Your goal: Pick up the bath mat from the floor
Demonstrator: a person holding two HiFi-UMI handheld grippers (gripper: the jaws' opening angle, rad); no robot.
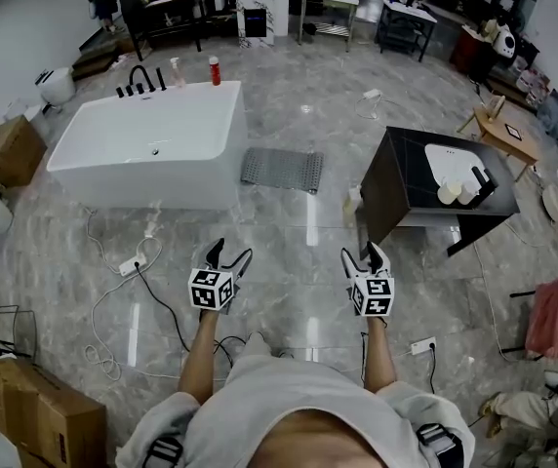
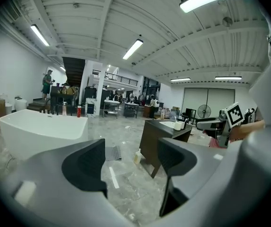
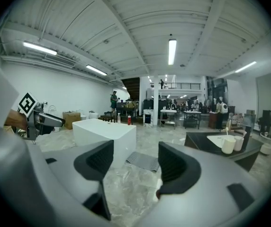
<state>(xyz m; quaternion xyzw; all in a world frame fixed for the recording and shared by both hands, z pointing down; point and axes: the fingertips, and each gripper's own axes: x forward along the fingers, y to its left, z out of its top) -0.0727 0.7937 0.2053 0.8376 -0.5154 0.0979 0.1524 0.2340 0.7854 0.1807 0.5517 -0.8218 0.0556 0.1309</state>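
Observation:
A grey ribbed bath mat (image 1: 281, 169) lies flat on the marble floor beside the white bathtub (image 1: 152, 142). It shows small between the jaws in the left gripper view as the mat (image 2: 112, 152) and in the right gripper view as the mat (image 3: 143, 161). My left gripper (image 1: 228, 254) hovers well short of the mat, held out from the body, open and empty. My right gripper (image 1: 366, 254) is level with it on the right, open and empty too. In the left gripper view its jaws (image 2: 128, 167) frame only floor; the right gripper (image 3: 131, 167) frames the mat and tub.
A dark vanity cabinet with a white sink (image 1: 442, 185) stands to the right of the mat, a pale bottle (image 1: 353, 204) at its foot. Cables and power strips (image 1: 130, 265) trail across the floor near my feet. Cardboard boxes (image 1: 37, 415) sit at the left.

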